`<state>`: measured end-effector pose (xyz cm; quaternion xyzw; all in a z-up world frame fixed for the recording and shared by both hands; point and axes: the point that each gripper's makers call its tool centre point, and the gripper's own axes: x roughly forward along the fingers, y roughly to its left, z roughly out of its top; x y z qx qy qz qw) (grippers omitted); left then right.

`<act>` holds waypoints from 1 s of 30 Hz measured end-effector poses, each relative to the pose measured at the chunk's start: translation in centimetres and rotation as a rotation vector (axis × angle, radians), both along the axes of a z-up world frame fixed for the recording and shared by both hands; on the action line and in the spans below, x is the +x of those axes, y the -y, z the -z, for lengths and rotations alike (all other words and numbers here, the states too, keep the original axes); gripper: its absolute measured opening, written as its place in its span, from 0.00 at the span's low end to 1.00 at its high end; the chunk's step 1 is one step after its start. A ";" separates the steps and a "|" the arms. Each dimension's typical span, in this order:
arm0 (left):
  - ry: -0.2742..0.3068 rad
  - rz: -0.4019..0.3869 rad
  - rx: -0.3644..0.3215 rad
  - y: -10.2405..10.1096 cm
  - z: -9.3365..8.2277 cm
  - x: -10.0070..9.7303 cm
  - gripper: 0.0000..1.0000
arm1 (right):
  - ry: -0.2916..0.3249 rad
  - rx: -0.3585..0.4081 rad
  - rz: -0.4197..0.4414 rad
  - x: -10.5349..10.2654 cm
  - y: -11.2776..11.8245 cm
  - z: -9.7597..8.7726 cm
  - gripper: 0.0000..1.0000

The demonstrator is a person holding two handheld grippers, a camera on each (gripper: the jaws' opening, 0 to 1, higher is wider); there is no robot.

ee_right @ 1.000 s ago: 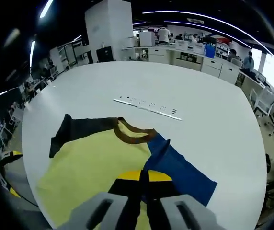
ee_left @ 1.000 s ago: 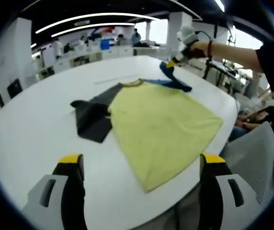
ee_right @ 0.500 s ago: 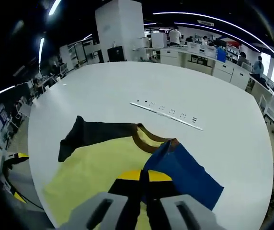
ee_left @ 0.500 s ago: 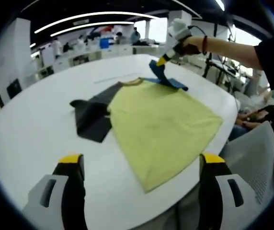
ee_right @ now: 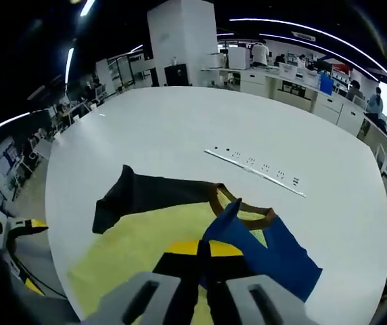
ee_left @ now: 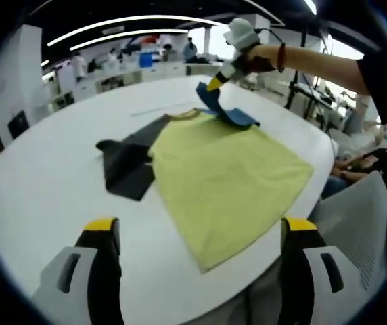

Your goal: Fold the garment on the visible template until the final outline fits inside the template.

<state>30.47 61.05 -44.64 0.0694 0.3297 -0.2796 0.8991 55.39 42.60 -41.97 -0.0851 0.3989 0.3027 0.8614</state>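
Folding barely begun: right hand-held gripper (ee_left: 213, 84) pinches blue sleeve (ee_left: 226, 112), raised upper centre; left hand-held gripper (ee_left: 200, 233) spread, idle. Yellow shirt (ee_left: 227, 179) otherwise flat on tabletop (ee_left: 51, 189).

The garment (ee_left: 227, 176) is soft matt cloth, yellow with a blue sleeve (ee_right: 268, 254); the desk (ee_left: 51, 176) looks smooth, faintly glossy white.

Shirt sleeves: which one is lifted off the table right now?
The blue sleeve: the right tool is shut on it and holds it above the yellow body. The dark sleeve lies flat on the white table.
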 end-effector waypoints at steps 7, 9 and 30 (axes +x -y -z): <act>-0.003 0.003 -0.002 0.1 0.1 -0.1 0.95 | 0.001 0.013 -0.026 -0.3 -2.2 -0.2 0.00; -0.005 0.003 -0.002 0.0 0.1 -0.2 0.95 | 0.000 0.020 -0.030 -0.4 -2.7 -0.3 0.00; -0.017 0.017 0.001 -0.2 0.5 -0.4 0.95 | -0.015 0.081 -0.082 -1.7 -8.2 -0.3 0.00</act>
